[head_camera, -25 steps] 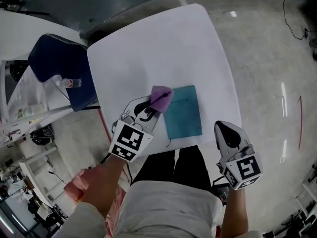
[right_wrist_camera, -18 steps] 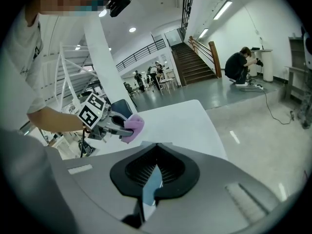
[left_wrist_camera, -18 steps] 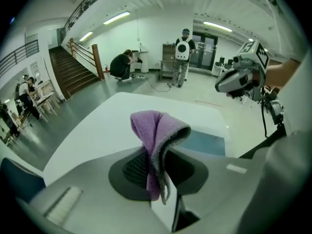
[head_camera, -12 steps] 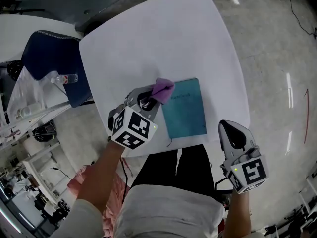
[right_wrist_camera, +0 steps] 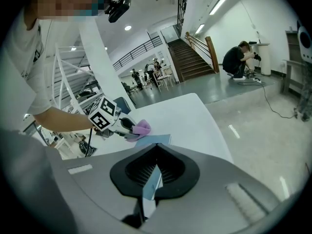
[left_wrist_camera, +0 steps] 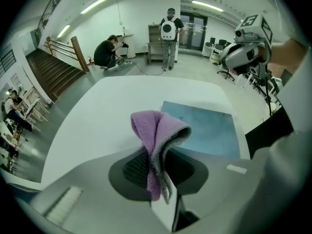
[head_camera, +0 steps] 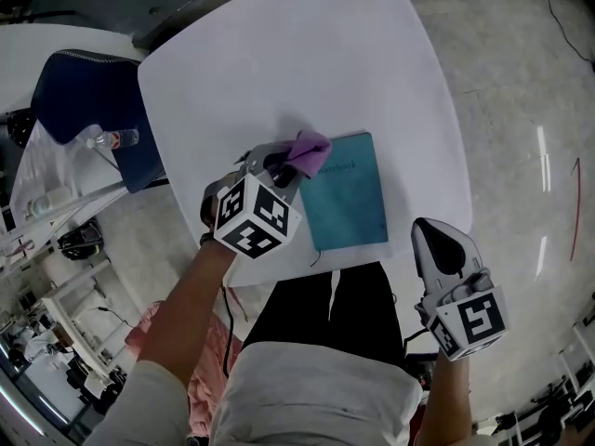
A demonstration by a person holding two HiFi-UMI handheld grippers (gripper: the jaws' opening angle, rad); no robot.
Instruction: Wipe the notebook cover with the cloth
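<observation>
A teal notebook (head_camera: 351, 198) lies flat near the front edge of the white table (head_camera: 307, 54). My left gripper (head_camera: 284, 165) is shut on a folded purple cloth (head_camera: 310, 149), which hangs over the notebook's far left corner. In the left gripper view the cloth (left_wrist_camera: 156, 130) stands up between the jaws, with the notebook (left_wrist_camera: 207, 128) just behind it. My right gripper (head_camera: 430, 229) is shut with nothing in it, off the table's front right edge and beside the person's leg. The right gripper view shows the left gripper (right_wrist_camera: 127, 126), the cloth (right_wrist_camera: 142, 127) and the notebook (right_wrist_camera: 155, 139) ahead.
A dark blue chair (head_camera: 84, 100) and a water bottle (head_camera: 116, 139) on a rack stand left of the table. Bare white tabletop stretches beyond the notebook. Two people (left_wrist_camera: 168, 30) and a staircase (left_wrist_camera: 53, 72) are far off across the hall.
My left gripper has turned and carried the cloth a little to the right, from beside the notebook to over its far left corner. The right gripper has stayed where it was.
</observation>
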